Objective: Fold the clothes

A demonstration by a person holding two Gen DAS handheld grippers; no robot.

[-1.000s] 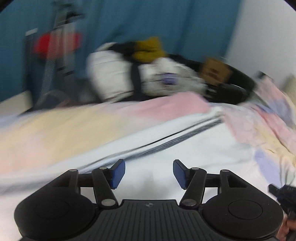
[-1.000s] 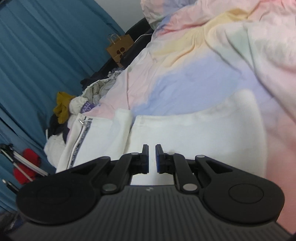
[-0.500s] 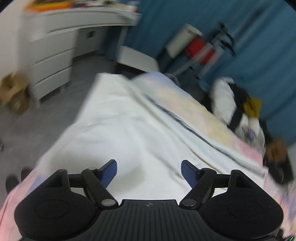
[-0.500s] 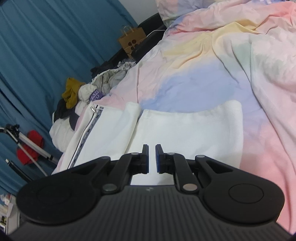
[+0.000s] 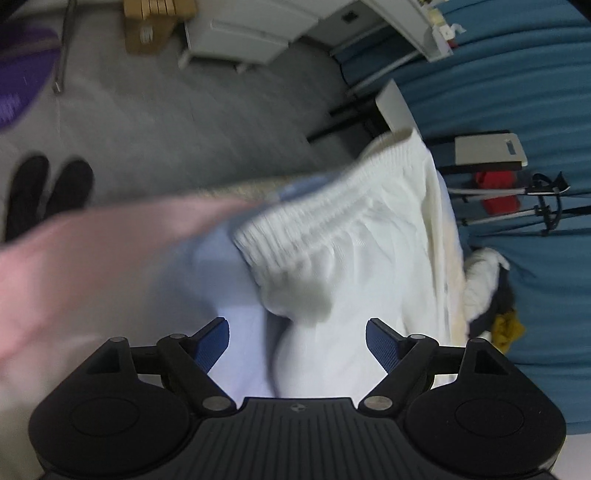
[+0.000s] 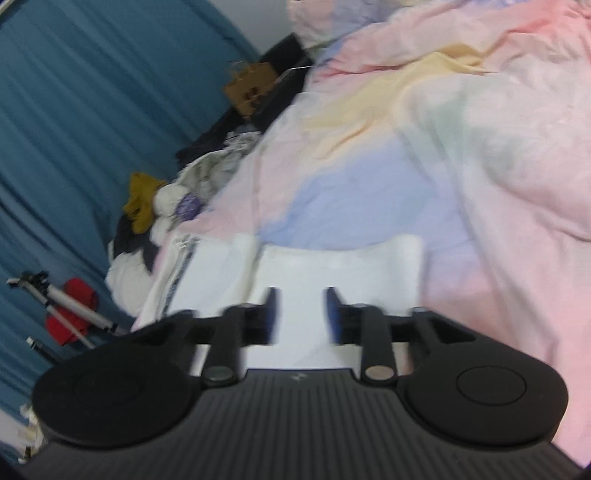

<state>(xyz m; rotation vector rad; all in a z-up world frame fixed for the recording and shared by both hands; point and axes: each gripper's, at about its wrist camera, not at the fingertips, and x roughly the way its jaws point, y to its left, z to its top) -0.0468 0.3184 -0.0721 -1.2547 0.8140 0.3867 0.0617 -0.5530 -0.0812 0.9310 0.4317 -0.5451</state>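
Note:
A white garment (image 5: 354, 251) with a ribbed elastic waistband lies on the pastel bedcover (image 5: 92, 258). My left gripper (image 5: 297, 341) is open and empty, just above the waistband corner. In the right wrist view the same white garment (image 6: 332, 269) lies flat, with a dark striped trim at its left side. My right gripper (image 6: 299, 314) is open and empty above its near edge. Both views are blurred.
A pile of clothes (image 6: 166, 206) sits at the bed's far side by the blue curtain (image 6: 92, 110). A tripod with red cloth (image 6: 70, 314), a paper bag (image 6: 251, 88), white drawers (image 5: 251, 33) and black shoes (image 5: 48, 192) on the grey floor.
My left gripper has swung round to the garment's waistband end near the bed's edge. My right gripper has opened from shut and shifted slightly.

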